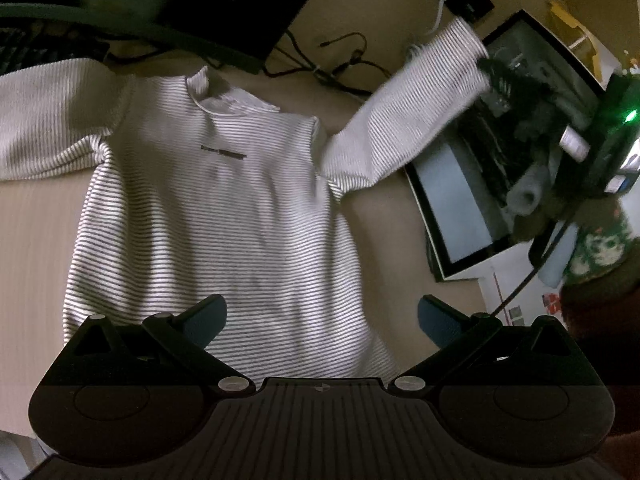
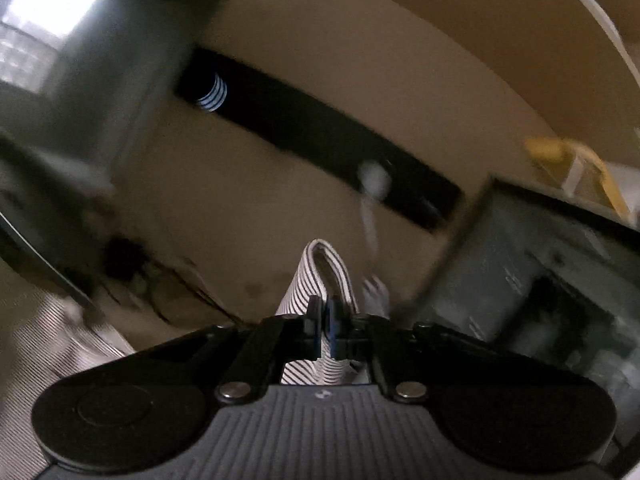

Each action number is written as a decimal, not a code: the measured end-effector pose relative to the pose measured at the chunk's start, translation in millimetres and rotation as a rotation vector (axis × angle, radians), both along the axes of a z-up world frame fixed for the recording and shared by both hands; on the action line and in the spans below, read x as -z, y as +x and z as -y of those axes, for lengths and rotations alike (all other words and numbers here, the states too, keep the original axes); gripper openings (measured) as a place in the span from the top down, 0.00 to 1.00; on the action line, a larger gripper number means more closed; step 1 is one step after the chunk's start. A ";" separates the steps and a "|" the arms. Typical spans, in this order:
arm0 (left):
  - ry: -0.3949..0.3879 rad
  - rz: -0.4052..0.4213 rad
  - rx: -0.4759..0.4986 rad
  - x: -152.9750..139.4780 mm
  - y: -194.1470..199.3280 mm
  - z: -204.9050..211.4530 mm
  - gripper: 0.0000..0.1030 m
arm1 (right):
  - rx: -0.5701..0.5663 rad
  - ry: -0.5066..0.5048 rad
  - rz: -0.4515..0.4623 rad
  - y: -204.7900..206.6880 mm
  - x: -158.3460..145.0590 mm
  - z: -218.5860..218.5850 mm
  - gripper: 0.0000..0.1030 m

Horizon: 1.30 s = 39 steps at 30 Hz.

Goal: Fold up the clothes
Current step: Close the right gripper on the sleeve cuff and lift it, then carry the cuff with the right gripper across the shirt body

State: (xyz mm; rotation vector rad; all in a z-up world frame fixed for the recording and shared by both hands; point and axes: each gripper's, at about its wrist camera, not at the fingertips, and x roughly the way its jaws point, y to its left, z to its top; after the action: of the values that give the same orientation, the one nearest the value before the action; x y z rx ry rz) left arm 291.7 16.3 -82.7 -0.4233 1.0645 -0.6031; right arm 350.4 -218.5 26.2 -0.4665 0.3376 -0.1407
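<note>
A white, thin-striped sweater (image 1: 216,200) lies face up on the beige table, collar towards the far side. My left gripper (image 1: 320,316) hovers open over its hem with nothing between the blue pads. The sweater's right sleeve (image 1: 416,100) is lifted off the table and stretched up to the right, where my right gripper (image 1: 496,70) holds its cuff. In the right wrist view the right gripper (image 2: 325,312) is shut on the striped cuff (image 2: 320,268), which loops up beyond the fingertips. The left sleeve (image 1: 44,120) lies flat at the far left.
A dark monitor (image 1: 224,4) and black cables (image 1: 340,64) sit behind the collar. A black-framed box with a glass panel (image 1: 460,192) stands to the right, a black power strip (image 2: 320,136) on the wall behind. A person's dark sleeve (image 1: 600,320) is at right.
</note>
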 end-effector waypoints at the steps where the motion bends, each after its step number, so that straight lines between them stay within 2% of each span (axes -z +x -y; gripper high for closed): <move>1: -0.001 0.000 -0.002 0.1 -0.5 -1.2 0.00 | -0.032 0.010 -0.002 2.6 -3.2 -8.7 0.97; 10: -0.012 -0.012 -0.049 2.2 -1.9 -19.8 0.00 | -0.205 0.004 -0.022 23.0 2.7 -71.7 0.97; 21: -0.010 -0.031 -0.138 4.5 -4.2 -49.6 0.00 | -0.334 0.026 -0.034 36.7 6.3 -125.2 0.98; 23: -0.011 -0.037 -0.155 5.1 -4.3 -54.6 0.00 | -0.360 0.028 -0.062 40.5 9.1 -128.2 0.98; 24: -0.010 -0.038 -0.161 5.1 -4.6 -56.4 0.00 | -0.386 0.035 -0.096 42.3 12.7 -128.0 0.95; 25: -0.009 -0.038 -0.165 5.2 -4.8 -58.2 0.00 | -0.422 0.041 -0.144 43.6 18.4 -126.9 0.91; 26: -0.007 -0.037 -0.170 4.8 -5.5 -59.8 0.00 | -0.451 0.022 -0.186 43.1 28.3 -126.1 0.76; 27: -0.005 -0.038 -0.175 4.5 -6.3 -61.5 0.00 | -0.476 -0.008 -0.224 41.9 39.8 -125.5 0.57; 28: -0.003 -0.039 -0.181 4.4 -7.2 -63.2 0.00 | -0.492 -0.046 -0.249 39.8 52.5 -124.8 0.54; 30: 0.002 -0.043 -0.192 4.5 -8.9 -66.1 0.00 | -0.508 -0.130 -0.326 36.8 87.6 -121.6 0.54; 33: 0.011 -0.052 -0.208 5.2 -12.2 -69.6 0.00 | -0.506 -0.169 -0.433 34.7 133.5 -115.6 0.55; 36: 0.020 -0.067 -0.217 6.7 -15.1 -71.6 0.00 | -0.437 -0.163 -0.441 37.0 165.8 -115.9 0.56; 39: 0.028 -0.078 -0.221 8.9 -16.5 -71.5 0.00 | -0.367 -0.102 -0.455 50.7 181.4 -118.1 0.56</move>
State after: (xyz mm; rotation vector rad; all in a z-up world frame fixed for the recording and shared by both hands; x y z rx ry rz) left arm 275.3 87.8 -91.6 -0.5358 1.0816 -0.3779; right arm 401.1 -100.4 -155.2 -0.6539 0.6850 0.3126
